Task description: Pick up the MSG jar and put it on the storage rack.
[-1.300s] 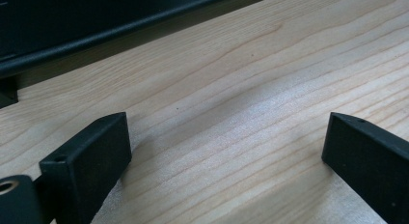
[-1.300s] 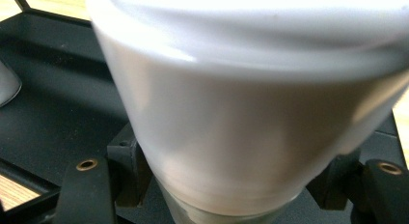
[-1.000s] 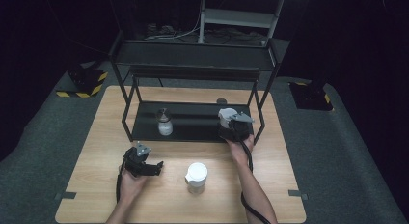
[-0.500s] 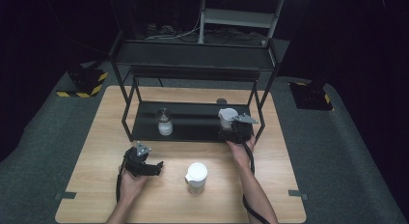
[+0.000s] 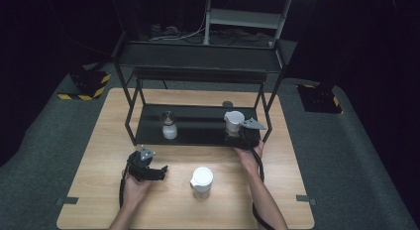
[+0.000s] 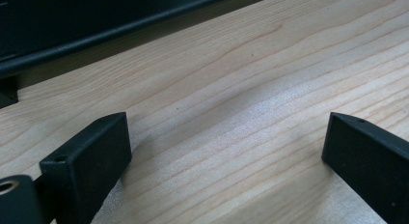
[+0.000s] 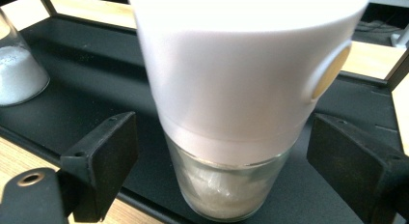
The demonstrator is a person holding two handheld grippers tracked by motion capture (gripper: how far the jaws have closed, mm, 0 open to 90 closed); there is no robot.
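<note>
A glass jar with a tall white lid [image 7: 231, 103] stands on the black lower shelf [image 5: 198, 127] at its right end. My right gripper [image 5: 234, 132] reaches in from the front with the jar [image 5: 233, 119] between its jaws. The jaws have just been opening, and a gap shows on each side of the jar, so the pads are off it. My left gripper [image 5: 161, 171] rests low over the wooden table [image 6: 231, 89] at the front left, open with nothing between its jaws.
A small glass shaker of white grains [image 5: 169, 126] stands on the left of the same shelf. Another white-lidded jar [image 5: 201, 180] stands on the table between my hands. The black rack [image 5: 198, 56] has a second shelf overhead and thin legs at the corners.
Both hands stay where they were. The right gripper remains at the jar on the shelf, and the jar has not shifted.
</note>
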